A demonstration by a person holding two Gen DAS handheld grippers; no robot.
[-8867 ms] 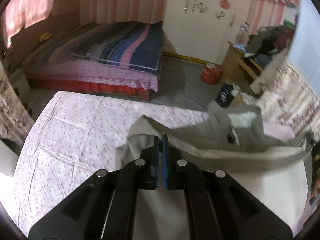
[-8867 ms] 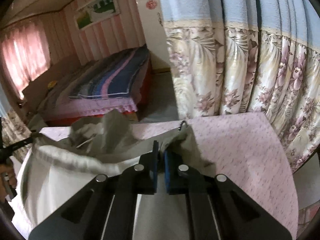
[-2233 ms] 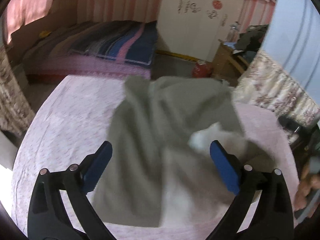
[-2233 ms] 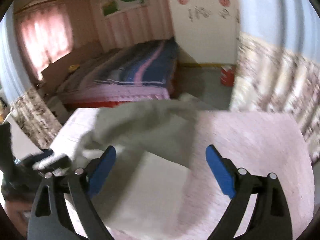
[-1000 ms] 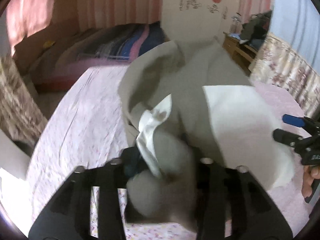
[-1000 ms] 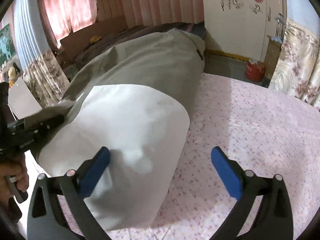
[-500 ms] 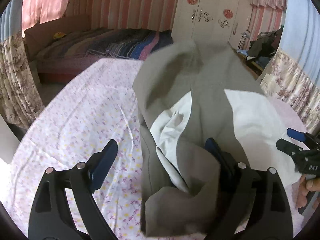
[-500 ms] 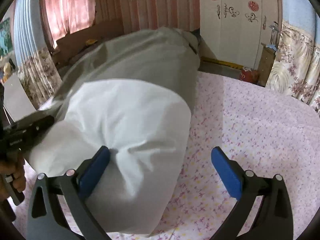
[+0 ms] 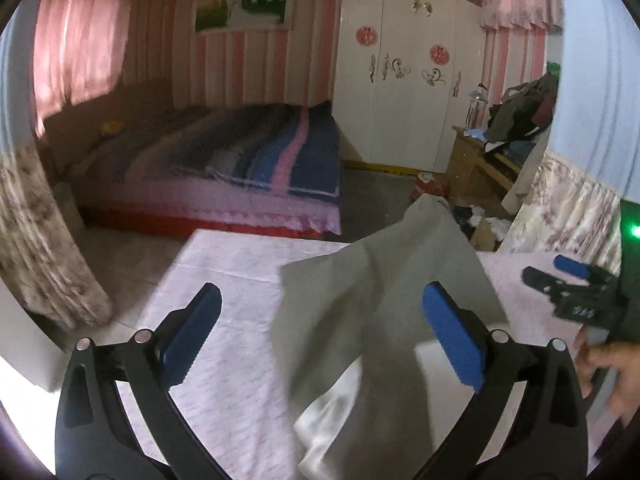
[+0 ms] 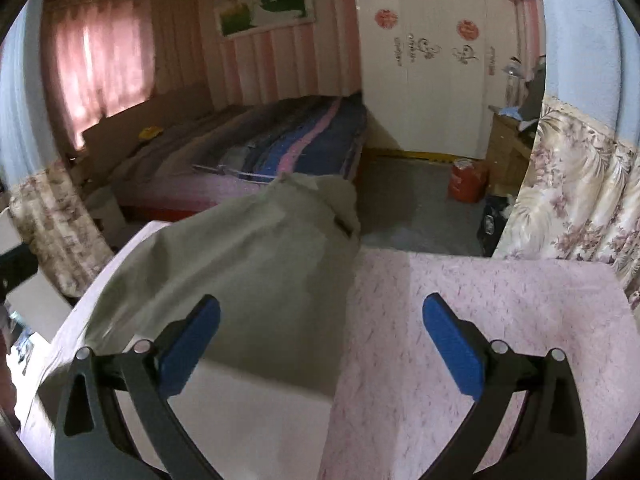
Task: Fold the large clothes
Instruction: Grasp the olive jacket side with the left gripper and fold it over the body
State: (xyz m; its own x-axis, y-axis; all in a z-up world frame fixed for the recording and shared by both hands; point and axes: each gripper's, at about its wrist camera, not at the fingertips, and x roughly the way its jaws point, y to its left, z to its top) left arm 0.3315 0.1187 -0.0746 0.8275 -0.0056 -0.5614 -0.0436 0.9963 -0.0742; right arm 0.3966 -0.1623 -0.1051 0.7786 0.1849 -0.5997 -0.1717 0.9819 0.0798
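A large grey garment with a white lining [image 9: 376, 312] lies folded lengthwise on the pink flowered tabletop [image 9: 224, 360]. In the right wrist view the garment [image 10: 248, 264] covers the table's left half, its far end hanging over the far edge. My left gripper [image 9: 320, 336] is open and empty above the garment's near left part. My right gripper [image 10: 320, 340] is open and empty above the garment's right edge; it also shows at the right of the left wrist view [image 9: 572, 280].
The pink tabletop [image 10: 480, 320] lies bare on the right side. Beyond it are a bed [image 9: 240, 176], a white wardrobe [image 9: 408, 80], a red container [image 10: 466, 180] on the floor, a cluttered wooden desk [image 9: 488, 160] and flowered curtains [image 10: 580, 200].
Both grippers have pulled back and up from the garment. The garment, bunched and lifted half a second ago, now lies flatter on the table. The left gripper let go of it within the last second.
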